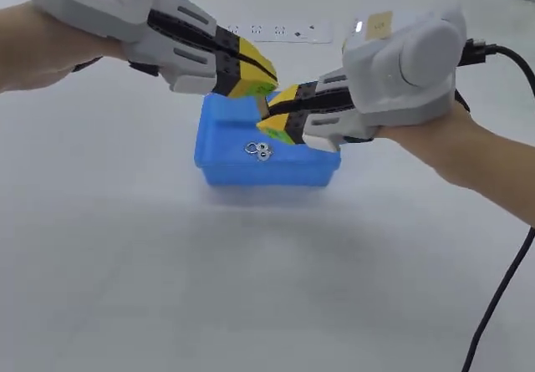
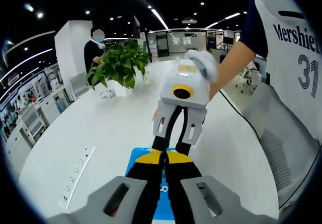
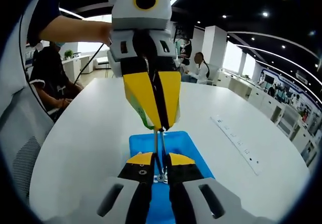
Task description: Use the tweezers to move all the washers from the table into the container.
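A blue container sits mid-table with a few small metal washers inside it. Above its far side my two grippers meet tip to tip. My left gripper comes in from the upper left, and its yellow jaws are shut on one end of the thin silver tweezers. From the right, my right gripper has its jaws shut around the other end. In the right gripper view the tweezers run from my own jaws up to the left gripper, over the container. The left gripper view has my jaws facing the right gripper.
A white power strip lies on the table behind the container. A black cable trails from the right gripper down the right side. White tabletop spreads in front. A potted plant and people stand far off.
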The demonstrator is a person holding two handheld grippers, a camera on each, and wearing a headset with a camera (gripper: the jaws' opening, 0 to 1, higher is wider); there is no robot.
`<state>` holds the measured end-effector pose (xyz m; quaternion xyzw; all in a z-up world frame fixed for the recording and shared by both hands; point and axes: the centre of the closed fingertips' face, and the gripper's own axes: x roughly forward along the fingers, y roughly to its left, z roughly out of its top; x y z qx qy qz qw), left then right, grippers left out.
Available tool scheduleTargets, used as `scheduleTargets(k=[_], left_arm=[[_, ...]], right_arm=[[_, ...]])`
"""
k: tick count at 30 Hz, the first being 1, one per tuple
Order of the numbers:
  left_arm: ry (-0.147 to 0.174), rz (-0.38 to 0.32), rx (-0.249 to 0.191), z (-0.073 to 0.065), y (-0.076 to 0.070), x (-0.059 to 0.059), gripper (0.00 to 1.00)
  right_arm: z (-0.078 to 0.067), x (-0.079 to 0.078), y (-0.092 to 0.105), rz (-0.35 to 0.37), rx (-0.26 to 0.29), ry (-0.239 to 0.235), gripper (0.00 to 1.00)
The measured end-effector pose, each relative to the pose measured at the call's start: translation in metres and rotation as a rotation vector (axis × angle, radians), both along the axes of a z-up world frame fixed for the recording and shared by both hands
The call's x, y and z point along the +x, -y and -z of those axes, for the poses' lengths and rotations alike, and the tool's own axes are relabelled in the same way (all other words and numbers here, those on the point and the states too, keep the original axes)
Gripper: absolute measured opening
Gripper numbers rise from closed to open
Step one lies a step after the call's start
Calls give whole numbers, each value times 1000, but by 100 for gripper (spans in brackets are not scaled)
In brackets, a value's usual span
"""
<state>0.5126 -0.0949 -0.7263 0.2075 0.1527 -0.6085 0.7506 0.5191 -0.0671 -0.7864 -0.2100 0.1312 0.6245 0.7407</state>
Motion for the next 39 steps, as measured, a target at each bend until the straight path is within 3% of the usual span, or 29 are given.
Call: scheduleTargets(k=[1, 6, 7, 9, 10, 11, 16, 17, 18, 20, 21, 23, 25, 27, 34, 39], left_arm=[[-2, 2, -10, -2, -2, 0, 5], [16, 10, -36, -23, -4, -20, 5], [7, 11, -22, -23, -6, -26, 5], [21, 11, 12, -17, -12, -28, 5], [5, 13, 13, -15, -14, -33, 5], [13, 11, 12, -15, -14, -36, 5], [-7, 7, 0, -16, -10, -54, 5], [-11, 5, 0, -8, -12, -55, 5], [-18, 8, -3, -6, -11, -58, 5], [-29, 12, -8, -6, -5, -75, 5], [-34, 14, -7, -2, -4, -74, 5], [-53, 14, -9, 5, -3, -86, 5], [-74, 12, -12, 13, 1, -87, 5], [-99, 8, -6, 21, 4, -102, 5], [-186, -41, 31, 61, 4, -112, 5], [-219, -84, 54, 87, 2, -113, 6]], right_arm=[[-7, -3, 1, 0, 11, -1, 10], [-27, -23, 3, -14, 32, 9, 9], [-28, -29, 4, -23, 22, 16, 9], [-29, -34, 6, -24, 11, 17, 8], [-29, -39, 7, -29, 2, 13, 8], [-30, -43, 8, -32, -2, 13, 8], [-26, -66, 12, -57, -48, 8, 8], [-25, -68, 13, -58, -56, 5, 8], [-22, -74, 15, -66, -71, -7, 8], [-17, -81, 17, -73, -89, -14, 7], [-14, -84, 18, -76, -102, -17, 7], [-6, -93, 21, -91, -133, -27, 7], [3, -100, 23, -93, -161, -45, 7], [13, -107, 25, -101, -189, -54, 7], [48, -118, 32, -98, -315, -78, 7], [69, -118, 33, -103, -390, -66, 7]])
